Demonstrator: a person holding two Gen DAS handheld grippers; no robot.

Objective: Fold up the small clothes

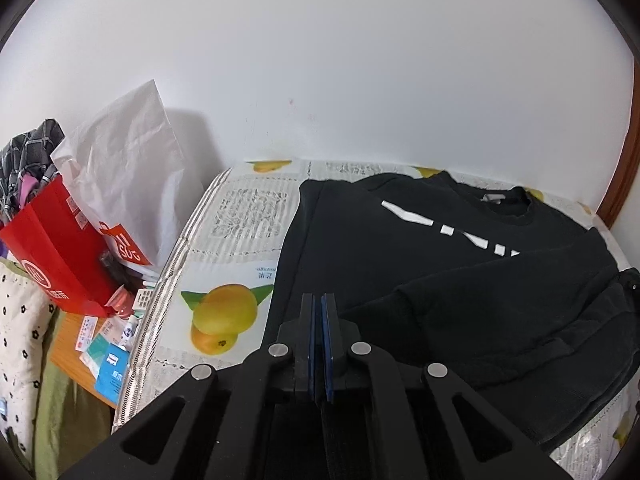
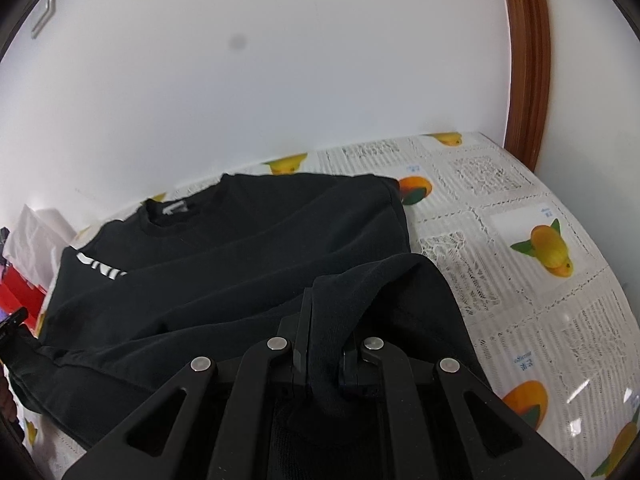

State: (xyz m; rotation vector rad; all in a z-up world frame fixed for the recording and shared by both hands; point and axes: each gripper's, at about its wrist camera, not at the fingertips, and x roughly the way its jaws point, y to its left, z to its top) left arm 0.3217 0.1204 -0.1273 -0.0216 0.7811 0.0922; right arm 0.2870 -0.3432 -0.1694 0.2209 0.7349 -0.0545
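Sweatshirt hem in right hand-held gripper

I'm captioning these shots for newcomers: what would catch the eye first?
The black sweatshirt with white lettering, spread across the fruit-print tablecloth, dominates both views. The right gripper is shut on a bunched fold of it at its near edge. Left of the table, a red paper bag stands out brightly.

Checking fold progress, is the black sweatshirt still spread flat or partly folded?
Partly folded: the black sweatshirt has a sleeve laid across its chest, and the right hand-held gripper holds a lifted bunch of its fabric.
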